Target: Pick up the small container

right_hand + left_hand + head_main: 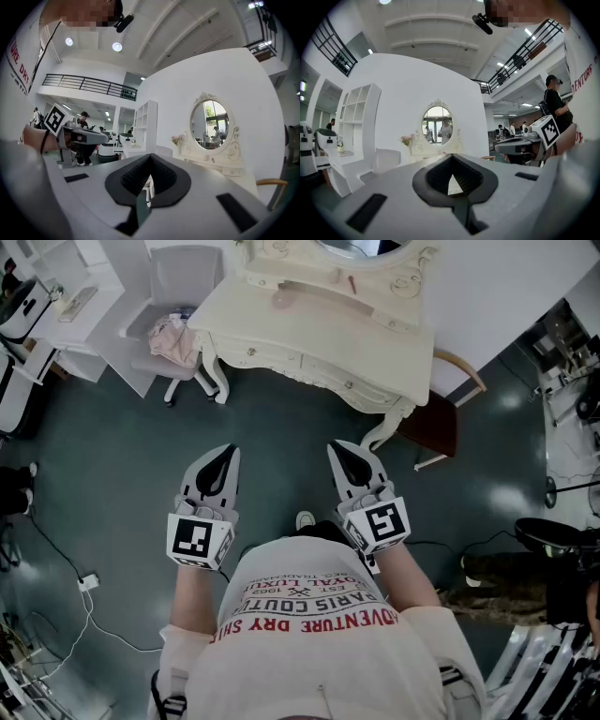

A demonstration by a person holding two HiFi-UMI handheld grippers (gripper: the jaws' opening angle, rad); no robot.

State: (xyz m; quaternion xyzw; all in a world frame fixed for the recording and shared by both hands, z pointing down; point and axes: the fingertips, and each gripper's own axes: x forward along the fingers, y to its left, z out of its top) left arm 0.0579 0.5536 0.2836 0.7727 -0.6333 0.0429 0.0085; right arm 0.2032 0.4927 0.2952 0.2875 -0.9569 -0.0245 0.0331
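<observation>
A cream dressing table stands ahead of me across the dark floor. On its top lies a small pale pink thing, perhaps the small container, with a thin red item beside it. My left gripper and right gripper are held side by side at waist height, well short of the table. Both are shut with nothing between the jaws. The left gripper points at the table and its oval mirror. In the right gripper view the right gripper has the mirror off to its right.
A grey swivel chair with pink cloth on its seat stands left of the table. A wooden chair is at the table's right end. White shelves are at far left. A cable and plug lie on the floor.
</observation>
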